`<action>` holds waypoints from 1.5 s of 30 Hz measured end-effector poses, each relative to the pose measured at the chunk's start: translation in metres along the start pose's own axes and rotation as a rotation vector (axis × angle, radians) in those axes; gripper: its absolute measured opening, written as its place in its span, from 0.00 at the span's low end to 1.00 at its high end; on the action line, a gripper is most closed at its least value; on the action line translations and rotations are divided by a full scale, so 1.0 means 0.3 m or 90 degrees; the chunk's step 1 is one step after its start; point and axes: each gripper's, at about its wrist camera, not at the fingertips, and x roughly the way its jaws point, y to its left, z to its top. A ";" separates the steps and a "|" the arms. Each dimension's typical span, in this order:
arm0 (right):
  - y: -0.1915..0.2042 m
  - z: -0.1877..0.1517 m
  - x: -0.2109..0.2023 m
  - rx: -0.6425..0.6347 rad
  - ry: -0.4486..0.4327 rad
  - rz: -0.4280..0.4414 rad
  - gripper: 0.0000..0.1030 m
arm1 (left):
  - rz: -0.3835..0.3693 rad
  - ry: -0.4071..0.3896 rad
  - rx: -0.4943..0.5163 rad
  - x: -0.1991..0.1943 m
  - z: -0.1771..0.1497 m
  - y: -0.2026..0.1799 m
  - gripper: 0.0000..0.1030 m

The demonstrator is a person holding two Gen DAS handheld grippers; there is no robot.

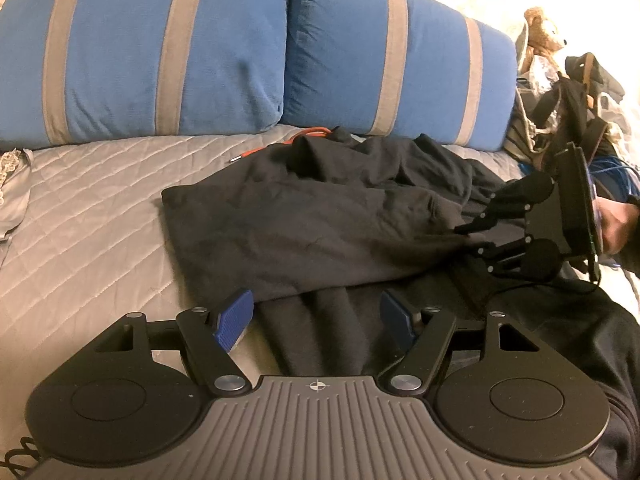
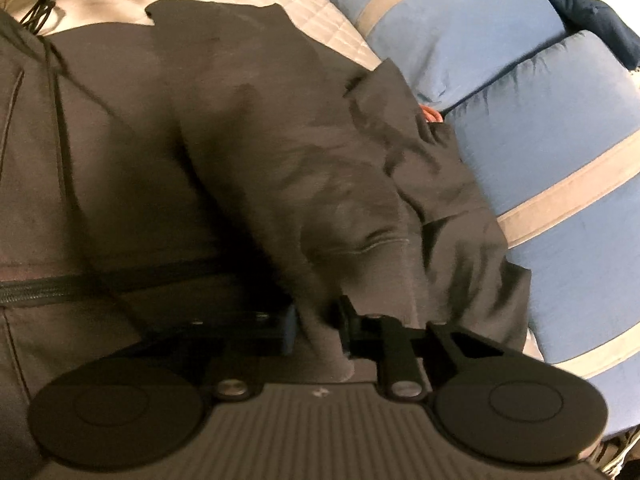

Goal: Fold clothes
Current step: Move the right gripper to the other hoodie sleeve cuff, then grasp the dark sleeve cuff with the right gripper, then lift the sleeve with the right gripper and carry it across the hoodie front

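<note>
A dark grey garment lies crumpled on the quilted grey bed cover, one layer folded over toward the left. My left gripper hovers open at its near edge, blue pads wide apart with only cloth below. At the garment's right edge my right gripper is pinched on the fabric. In the right wrist view, that gripper is shut on a bunched fold of the garment, which is lifted and blurred.
Two blue pillows with grey stripes line the far side of the bed. An orange cable pokes out behind the garment. A teddy bear, bags and blue cord pile up at the right. A person's hand holds the right gripper.
</note>
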 end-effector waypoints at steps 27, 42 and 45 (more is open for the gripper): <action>-0.075 0.033 -0.112 0.055 -0.062 -0.078 0.07 | 0.012 0.006 -0.003 -0.023 -0.004 0.013 0.68; -0.246 0.099 -0.252 0.116 -0.115 -0.123 0.07 | 0.033 0.004 0.022 -0.007 0.006 0.015 0.68; -0.286 0.113 -0.278 0.124 -0.124 -0.145 0.07 | 0.050 0.001 0.046 0.016 0.011 0.006 0.68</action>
